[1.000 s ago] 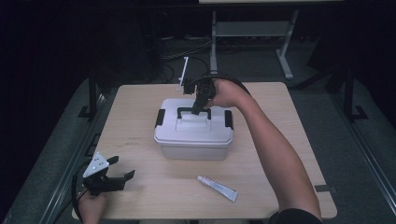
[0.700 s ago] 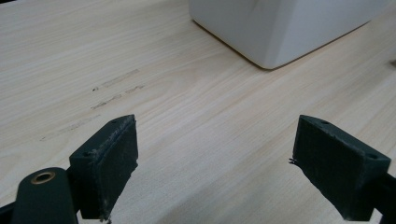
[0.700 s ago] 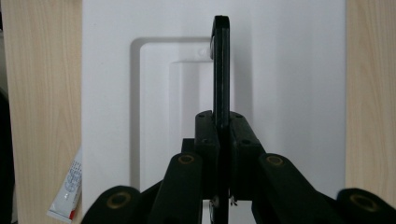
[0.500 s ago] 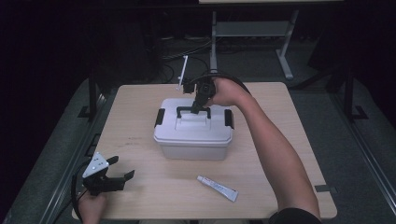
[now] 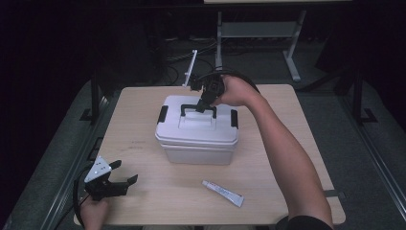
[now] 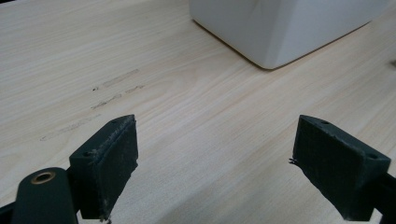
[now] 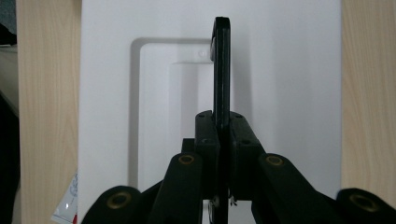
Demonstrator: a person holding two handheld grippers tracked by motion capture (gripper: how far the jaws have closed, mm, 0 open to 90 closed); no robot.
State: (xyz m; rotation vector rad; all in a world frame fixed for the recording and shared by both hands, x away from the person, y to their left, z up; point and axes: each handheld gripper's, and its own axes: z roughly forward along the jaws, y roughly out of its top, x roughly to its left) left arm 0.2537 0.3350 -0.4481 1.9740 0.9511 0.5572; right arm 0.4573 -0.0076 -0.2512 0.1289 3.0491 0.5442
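A white lidded plastic storage box (image 5: 197, 132) stands near the middle of the light wooden table (image 5: 297, 124), slightly toward its far edge. Its black carrying handle (image 5: 197, 109) is raised upright above the lid. The right claw (image 5: 201, 106) reaches in from the far right side and is clamped on this handle; in the right gripper view its pads (image 7: 208, 135) press against both faces of the handle bar. The left claw (image 5: 117, 177) rests at the near left corner, its jaws standing wide apart with nothing between them. A small white tube (image 5: 222, 193) lies near the near edge, apart from the box.
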